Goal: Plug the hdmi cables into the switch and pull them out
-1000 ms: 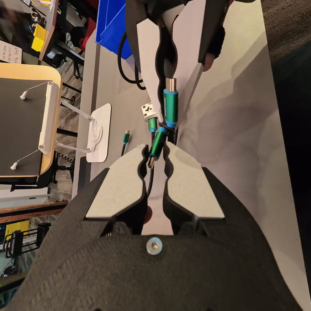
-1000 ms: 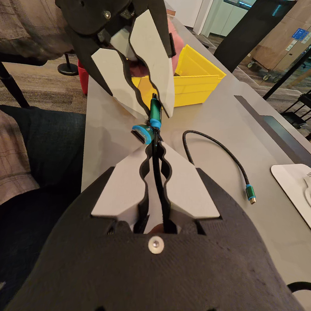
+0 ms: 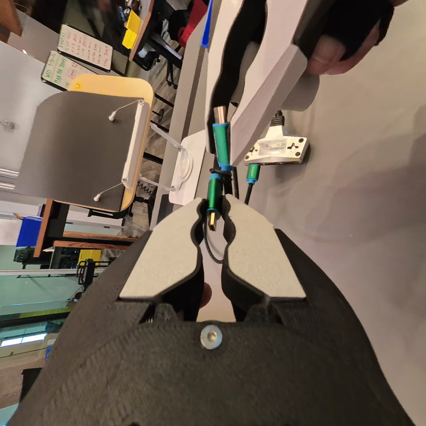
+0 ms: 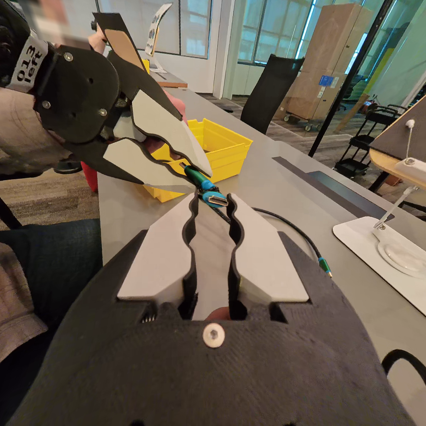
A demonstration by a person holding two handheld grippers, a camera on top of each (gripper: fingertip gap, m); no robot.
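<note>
Grey table (image 4: 265, 175) carries a yellow bin (image 4: 221, 147) and a silver switch (image 3: 276, 147) with one cable plugged in. Left gripper (image 3: 213, 202) pinches a green plug (image 3: 213, 191); right gripper (image 4: 212, 198) is released around the other plug (image 4: 215, 200).

Layout on the worktop

The 2 hand-held grippers face each other tip to tip above the worktop (image 4: 265, 179). The left hand-held gripper (image 3: 213, 204) has a cable plug (image 3: 213, 196) between its tips; a second plug (image 3: 221, 143), tied to the first at the cable ends, lies between the tips of the right hand-held gripper (image 4: 212, 199). Beyond them in the left wrist view the switch (image 3: 276, 149) lies on the worktop, with 1 plug (image 3: 253, 173) in its near edge. In the right wrist view a bin (image 4: 221, 149) sits behind the left hand-held gripper, a loose cable (image 4: 299, 235) curves to the right, and a stand base (image 4: 359, 239) lies farther right
</note>
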